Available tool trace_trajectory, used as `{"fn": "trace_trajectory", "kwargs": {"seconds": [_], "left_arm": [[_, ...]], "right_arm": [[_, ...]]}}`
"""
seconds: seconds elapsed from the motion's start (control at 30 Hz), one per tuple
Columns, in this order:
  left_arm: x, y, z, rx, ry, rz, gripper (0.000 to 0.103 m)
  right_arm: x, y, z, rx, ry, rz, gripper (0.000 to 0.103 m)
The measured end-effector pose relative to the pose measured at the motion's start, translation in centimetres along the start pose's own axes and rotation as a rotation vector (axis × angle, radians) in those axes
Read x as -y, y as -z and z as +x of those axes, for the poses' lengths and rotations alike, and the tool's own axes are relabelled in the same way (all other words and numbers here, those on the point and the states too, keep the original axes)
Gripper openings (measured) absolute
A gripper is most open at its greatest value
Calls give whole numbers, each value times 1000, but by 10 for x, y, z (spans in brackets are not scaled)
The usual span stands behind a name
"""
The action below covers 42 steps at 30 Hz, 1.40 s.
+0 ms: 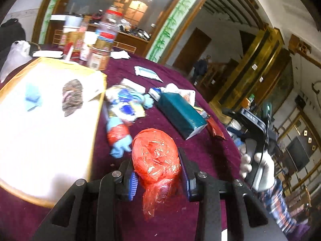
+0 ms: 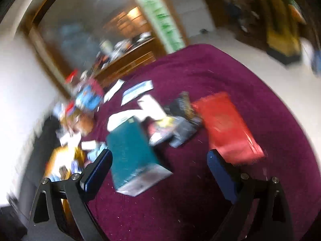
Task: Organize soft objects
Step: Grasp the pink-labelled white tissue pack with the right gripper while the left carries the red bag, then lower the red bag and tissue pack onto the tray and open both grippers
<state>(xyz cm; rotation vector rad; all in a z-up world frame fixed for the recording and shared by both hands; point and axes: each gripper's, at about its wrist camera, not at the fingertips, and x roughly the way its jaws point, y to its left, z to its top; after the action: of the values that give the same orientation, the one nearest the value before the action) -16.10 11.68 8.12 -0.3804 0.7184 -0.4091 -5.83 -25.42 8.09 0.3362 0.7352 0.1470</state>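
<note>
In the left wrist view my left gripper [image 1: 158, 166] is shut on a crumpled red plastic bag [image 1: 155, 158], held just over the purple tablecloth. To its left lies a white tray with a yellow rim [image 1: 98, 108] holding a blue cloth [image 1: 33, 97] and a grey-brown knitted piece [image 1: 72, 96]. A blue-and-red soft bundle [image 1: 120, 120] lies beside the tray. In the blurred right wrist view my right gripper [image 2: 159, 160] is open and empty above the cloth, with a teal soft pack [image 2: 132, 152] between and just beyond its fingers. A red flat packet [image 2: 226, 126] lies to the right.
Bottles and jars [image 1: 96, 42] stand at the table's far side. Paper packets [image 1: 147, 73] and small wrappers [image 2: 176, 124] are scattered mid-table. The teal pack also shows in the left wrist view [image 1: 180, 114]. The gloved hand holding the right gripper [image 1: 258, 166] is at the table's right edge.
</note>
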Motion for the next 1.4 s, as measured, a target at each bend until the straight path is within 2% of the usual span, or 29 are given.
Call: {"fn": "trace_trajectory", "kwargs": {"seconds": [0.1,0.2,0.37,0.47,0.5,0.53,0.6,0.7,0.8,0.93,1.1,1.3,1.4], "left_arm": [[-12,6,-10,22,0,-24,37],[-25,11,-14,25,13,-59,37],[-43,11,-16,23,3,-93,37],[-55,7,-22,36,-20,-117,37],[-57,7,-25,39,-23,-124,37],[-61,6,-26,43,-28,-135,37],[-66,5,-28,46,-38,-150,37],[-71,4,-31,49,-52,-160,37],[-77,2,-35,58,-58,-170,37],[-87,-7,-41,55,-99,-169,37],[-110,-21,-44,19,-221,-157,37],[-146,-40,-25,-75,-361,-165,37],[-164,-52,-10,-123,-395,-186,37]], "right_arm": [[-30,-21,21,-9,74,-174,95],[-33,-44,49,-12,184,-218,92],[-29,-65,97,-91,175,-238,90],[-27,-71,126,-144,186,-235,80],[-24,-72,137,-170,177,-224,68],[-22,-73,145,-192,169,-215,47],[-18,-72,152,-230,134,-190,21],[-16,-74,133,-179,108,-159,21],[-17,-79,96,-110,66,-128,21],[-42,-75,55,-67,-12,-167,21],[-108,-39,30,-120,-182,-265,21],[-192,12,34,-222,-343,-354,21],[-229,38,41,-268,-394,-386,21]]}}
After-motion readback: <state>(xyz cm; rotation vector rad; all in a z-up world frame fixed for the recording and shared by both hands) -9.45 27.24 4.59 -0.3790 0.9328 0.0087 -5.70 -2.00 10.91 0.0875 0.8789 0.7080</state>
